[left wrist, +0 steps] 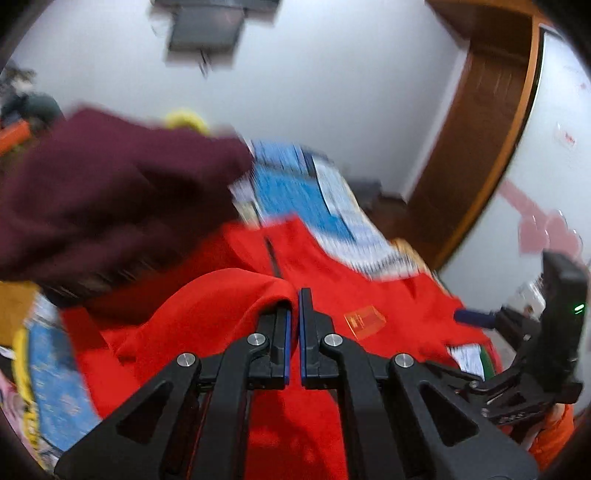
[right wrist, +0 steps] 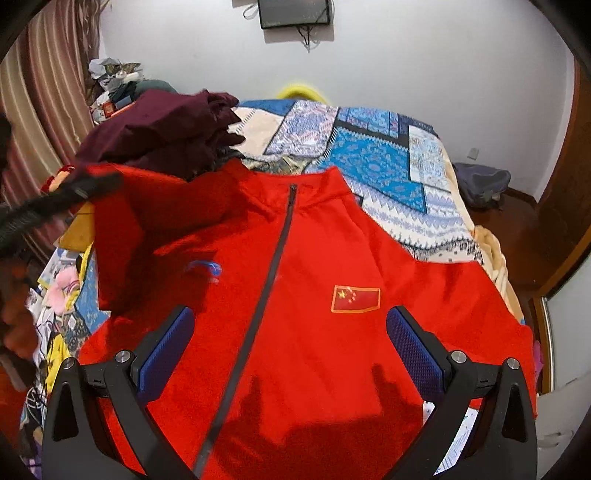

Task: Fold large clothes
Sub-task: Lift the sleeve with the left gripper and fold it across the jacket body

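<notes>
A red zip-up jacket [right wrist: 314, 258] lies front up on a bed, with a flag patch [right wrist: 356, 298] on its chest and a dark zipper [right wrist: 273, 266] down the middle. My left gripper [left wrist: 295, 306] is shut on a fold of the jacket's red sleeve [left wrist: 221, 306], which drapes over its left finger. In the right wrist view that gripper [right wrist: 107, 182] is a dark blur at the left, lifting the sleeve over the jacket's chest. My right gripper [right wrist: 290, 328] hovers open above the jacket's lower front, with nothing between its blue pads [right wrist: 413, 350].
A dark maroon garment [right wrist: 162, 125] is heaped at the far left of the patterned blue bedspread [right wrist: 388, 158]. Clutter and a striped curtain [right wrist: 44, 92] line the left side. A dark bag [right wrist: 480, 181] sits on the floor near the wooden door [left wrist: 480, 129]. A screen [right wrist: 293, 13] hangs on the wall.
</notes>
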`<state>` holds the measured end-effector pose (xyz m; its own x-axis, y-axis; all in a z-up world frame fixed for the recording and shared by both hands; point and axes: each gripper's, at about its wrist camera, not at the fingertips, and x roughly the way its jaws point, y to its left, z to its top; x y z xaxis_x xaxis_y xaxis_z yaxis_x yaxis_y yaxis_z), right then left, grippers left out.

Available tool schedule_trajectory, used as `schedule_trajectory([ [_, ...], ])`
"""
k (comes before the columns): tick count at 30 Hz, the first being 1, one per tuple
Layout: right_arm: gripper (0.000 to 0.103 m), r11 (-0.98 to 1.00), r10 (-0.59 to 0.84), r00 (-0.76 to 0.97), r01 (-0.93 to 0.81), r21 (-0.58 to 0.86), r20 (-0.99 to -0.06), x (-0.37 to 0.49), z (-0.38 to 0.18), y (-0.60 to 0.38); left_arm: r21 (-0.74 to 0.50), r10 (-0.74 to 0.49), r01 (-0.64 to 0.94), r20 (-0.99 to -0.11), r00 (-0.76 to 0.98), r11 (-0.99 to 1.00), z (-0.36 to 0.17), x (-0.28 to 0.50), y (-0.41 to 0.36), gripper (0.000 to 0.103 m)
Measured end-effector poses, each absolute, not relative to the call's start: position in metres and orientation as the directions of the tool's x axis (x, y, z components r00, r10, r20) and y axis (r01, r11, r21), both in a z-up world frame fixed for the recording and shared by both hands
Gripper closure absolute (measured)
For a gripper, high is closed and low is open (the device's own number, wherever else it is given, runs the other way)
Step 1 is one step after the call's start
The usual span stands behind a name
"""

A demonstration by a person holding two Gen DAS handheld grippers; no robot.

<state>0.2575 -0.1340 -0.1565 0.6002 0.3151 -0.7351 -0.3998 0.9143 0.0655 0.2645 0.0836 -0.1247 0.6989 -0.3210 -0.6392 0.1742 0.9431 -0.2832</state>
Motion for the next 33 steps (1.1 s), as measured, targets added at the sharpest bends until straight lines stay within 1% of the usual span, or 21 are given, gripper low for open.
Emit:
schedule_trajectory([
  [3, 0.000, 0.919, 0.299, 0.579, -0.389, 0.065, -0.758, 0.261, -0.166, -0.143, -0.286, -0.340, 0.189, -0.715, 0.611, 0.940, -0.161, 0.279, 0.057, 0.101],
  [5, 0.000, 0.923, 0.287, 0.570, -0.379, 0.064, -0.770, 0.262, -0.172, -0.148, -0.292, -0.356, 0.204, -0.746, 0.562, 0.935, -0.180, 0.280, 0.044, 0.101],
  [10, 0.000, 0.931, 0.262, 0.549, -0.361, 0.058, -0.794, 0.264, -0.183, -0.157, -0.209, -0.311, 0.257, -0.824, 0.474, 0.944, -0.213, 0.273, 0.015, 0.101],
  [12, 0.000, 0.931, 0.257, 0.546, -0.361, 0.053, -0.798, 0.264, -0.183, -0.157, -0.163, -0.280, 0.276, -0.840, 0.465, 0.947, -0.215, 0.263, 0.009, 0.097],
  [13, 0.000, 0.930, 0.255, 0.546, -0.363, 0.049, -0.798, 0.265, -0.183, -0.157, -0.140, -0.264, 0.283, -0.844, 0.467, 0.949, -0.214, 0.257, 0.008, 0.092],
  [14, 0.000, 0.929, 0.255, 0.547, -0.367, 0.045, -0.797, 0.265, -0.182, -0.155, -0.129, -0.256, 0.284, -0.844, 0.471, 0.950, -0.211, 0.255, 0.007, 0.085],
  [15, 0.000, 0.928, 0.256, 0.550, -0.371, 0.041, -0.795, 0.265, -0.181, -0.154, -0.124, -0.250, 0.278, -0.842, 0.479, 0.953, -0.207, 0.250, 0.011, 0.079],
  [16, 0.000, 0.926, 0.258, 0.553, -0.377, 0.038, -0.793, 0.265, -0.179, -0.151, -0.125, -0.247, 0.269, -0.837, 0.488, 0.955, -0.203, 0.248, 0.014, 0.067],
  [17, 0.000, 0.923, 0.260, 0.556, -0.382, 0.035, -0.789, 0.264, -0.177, -0.148, -0.127, -0.246, 0.258, -0.828, 0.503, 0.958, -0.196, 0.244, 0.020, 0.058],
  [20, 0.000, 0.912, 0.274, 0.568, -0.409, 0.023, -0.776, 0.262, -0.169, -0.137, -0.118, -0.219, 0.210, -0.793, 0.568, 0.971, -0.174, 0.230, 0.045, 0.046],
  [23, 0.000, 0.892, 0.288, 0.578, -0.452, -0.005, -0.764, 0.258, -0.162, -0.118, -0.086, -0.156, 0.141, -0.761, 0.630, 0.986, -0.154, 0.212, 0.078, 0.042],
  [25, 0.000, 0.874, 0.298, 0.579, -0.485, -0.027, -0.759, 0.256, -0.160, -0.104, -0.041, -0.080, 0.074, -0.740, 0.668, 0.996, -0.143, 0.199, 0.105, 0.038],
  [27, 0.000, 0.848, 0.310, 0.571, -0.527, -0.050, -0.760, 0.253, -0.161, -0.084, -0.004, -0.011, 0.012, -0.725, 0.688, 1.000, -0.138, 0.185, 0.129, 0.037],
  [29, 0.000, 0.818, 0.324, 0.554, -0.571, -0.067, -0.767, 0.251, -0.165, -0.065, 0.015, 0.039, -0.040, -0.726, 0.686, 0.999, -0.139, 0.175, 0.151, 0.037],
  [33, 0.000, 0.744, 0.355, 0.483, -0.665, -0.071, -0.800, 0.245, -0.181, -0.028, 0.013, 0.089, -0.119, -0.748, 0.657, 0.993, -0.153, 0.160, 0.184, 0.037],
])
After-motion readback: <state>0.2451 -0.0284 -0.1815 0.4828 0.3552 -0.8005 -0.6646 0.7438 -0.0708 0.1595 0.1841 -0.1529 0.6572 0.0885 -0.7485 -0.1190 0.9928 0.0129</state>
